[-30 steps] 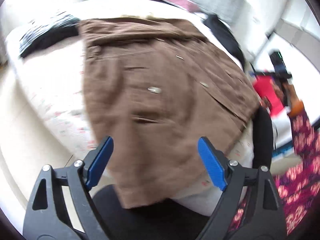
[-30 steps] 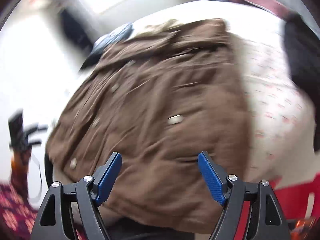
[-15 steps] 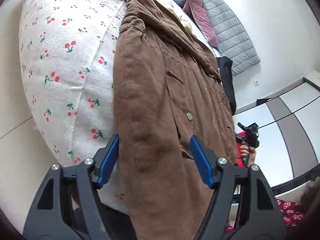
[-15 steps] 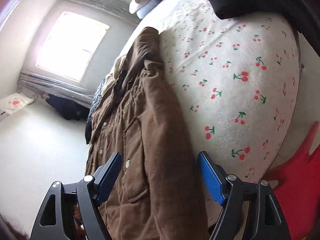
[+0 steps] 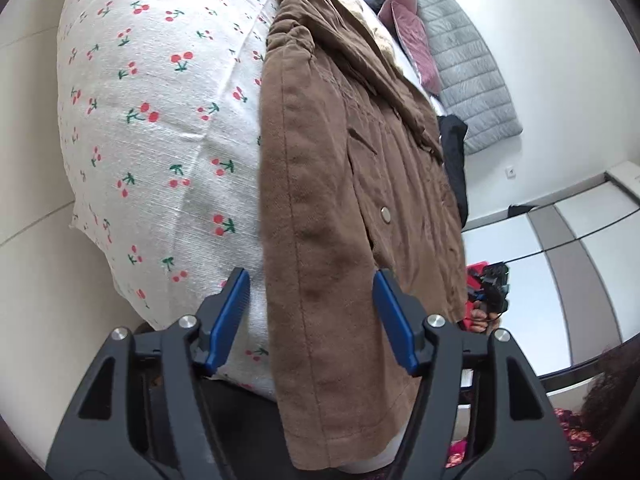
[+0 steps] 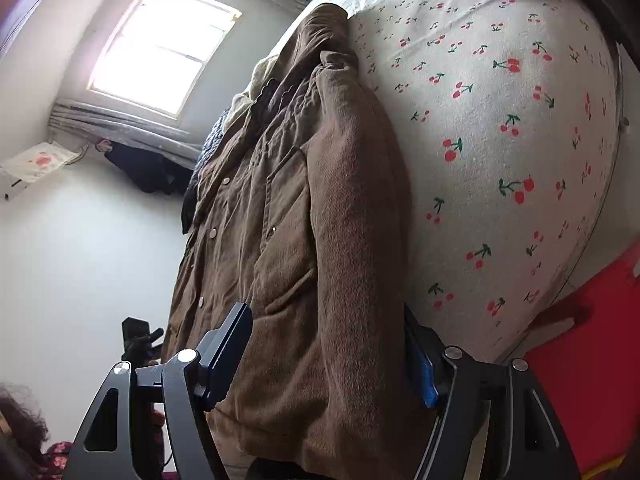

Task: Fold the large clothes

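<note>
A brown button-front jacket [image 5: 340, 160] lies spread on a bed with a cherry-print sheet [image 5: 160, 120], its hem hanging over the near edge. My left gripper [image 5: 310, 280] straddles the jacket's left side edge near the hem. Its jaws are closing, the left pad [image 5: 228, 320] still off the cloth over the sheet. In the right wrist view the jacket [image 6: 288, 200] fills the middle beside the sheet [image 6: 500, 120]. My right gripper [image 6: 326, 310] straddles the jacket's right side edge, jaws closing. The cloth partly hides its right pad [image 6: 424, 372].
A grey quilted cover [image 5: 468, 72] and pink pillows [image 5: 408, 28] lie at the bed's head. A black garment [image 5: 454, 152] lies beside the jacket. Wardrobe doors [image 5: 560, 260] stand to the right, a window [image 6: 160, 48] far off. A red object [image 6: 580, 360] sits below the bed.
Both grippers came down from above the jacket to the bed's near edge and rolled. Each now has a side edge of the jacket between its jaws, which have narrowed.
</note>
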A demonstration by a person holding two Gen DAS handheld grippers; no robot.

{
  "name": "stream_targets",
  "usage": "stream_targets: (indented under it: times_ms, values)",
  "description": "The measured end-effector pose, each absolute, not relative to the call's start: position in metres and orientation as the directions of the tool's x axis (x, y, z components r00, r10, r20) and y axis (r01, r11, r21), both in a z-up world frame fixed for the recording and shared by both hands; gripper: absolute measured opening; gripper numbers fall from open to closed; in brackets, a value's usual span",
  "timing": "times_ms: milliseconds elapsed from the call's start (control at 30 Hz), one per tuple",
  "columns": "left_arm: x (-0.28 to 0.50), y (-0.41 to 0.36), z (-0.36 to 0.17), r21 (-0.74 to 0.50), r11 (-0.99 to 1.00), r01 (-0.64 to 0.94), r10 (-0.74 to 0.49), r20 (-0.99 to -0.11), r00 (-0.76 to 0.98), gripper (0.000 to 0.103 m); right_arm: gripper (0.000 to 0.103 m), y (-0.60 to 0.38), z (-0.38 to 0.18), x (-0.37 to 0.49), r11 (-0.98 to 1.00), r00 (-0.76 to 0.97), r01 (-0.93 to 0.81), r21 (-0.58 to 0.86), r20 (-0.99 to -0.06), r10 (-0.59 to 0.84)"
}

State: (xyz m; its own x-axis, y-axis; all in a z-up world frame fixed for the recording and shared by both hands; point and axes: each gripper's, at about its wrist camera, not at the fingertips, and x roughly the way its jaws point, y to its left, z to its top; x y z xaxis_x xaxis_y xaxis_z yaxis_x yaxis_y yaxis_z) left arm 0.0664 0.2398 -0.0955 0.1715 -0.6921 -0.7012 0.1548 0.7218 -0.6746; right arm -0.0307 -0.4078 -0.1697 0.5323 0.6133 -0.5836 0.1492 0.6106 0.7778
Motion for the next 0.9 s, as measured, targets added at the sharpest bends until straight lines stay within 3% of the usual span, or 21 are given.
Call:
stream_targets:
  times_ms: [300, 333, 433, 500, 567, 667, 900]
  values:
    - [0.044, 0.223, -0.099, -0.674, 0.715, 0.187, -0.690, -0.723, 0.033, 0.062, 0.071, -0.399, -0.170, -0.054, 0.609, 0.494, 0.165, 0.776, -0.599, 0.630]
    - [0.038, 0.219, -0.098, -0.680, 0.705, 0.201, -0.696, -0.718, 0.010, 0.050, 0.067, -0.396, -0.169, -0.055, 0.612, 0.493, 0.163, 0.774, -0.601, 0.629]
    - [0.025, 0.208, -0.090, -0.660, 0.710, 0.245, -0.685, -0.728, 0.022, 0.036, 0.057, -0.382, -0.161, -0.056, 0.620, 0.483, 0.119, 0.775, -0.591, 0.646]
    - [0.025, 0.207, -0.083, -0.677, 0.696, 0.239, -0.705, -0.707, 0.048, 0.027, 0.044, -0.373, -0.155, -0.056, 0.653, 0.475, 0.102, 0.750, -0.614, 0.630]
    - [0.027, 0.206, -0.074, -0.705, 0.671, 0.229, -0.735, -0.672, 0.086, 0.022, 0.016, -0.371, -0.149, -0.056, 0.650, 0.498, 0.108, 0.752, -0.607, 0.620]
    - [0.028, 0.199, -0.043, -0.707, 0.648, 0.282, -0.761, -0.617, 0.202, 0.020, 0.011, -0.370, -0.125, -0.059, 0.649, 0.578, 0.070, 0.758, -0.561, 0.593]
    - [0.059, 0.179, 0.027, -0.721, 0.577, 0.383, -0.813, -0.461, 0.357, 0.019, 0.010, -0.367, -0.048, -0.039, 0.649, 0.739, -0.076, 0.757, -0.394, 0.546]
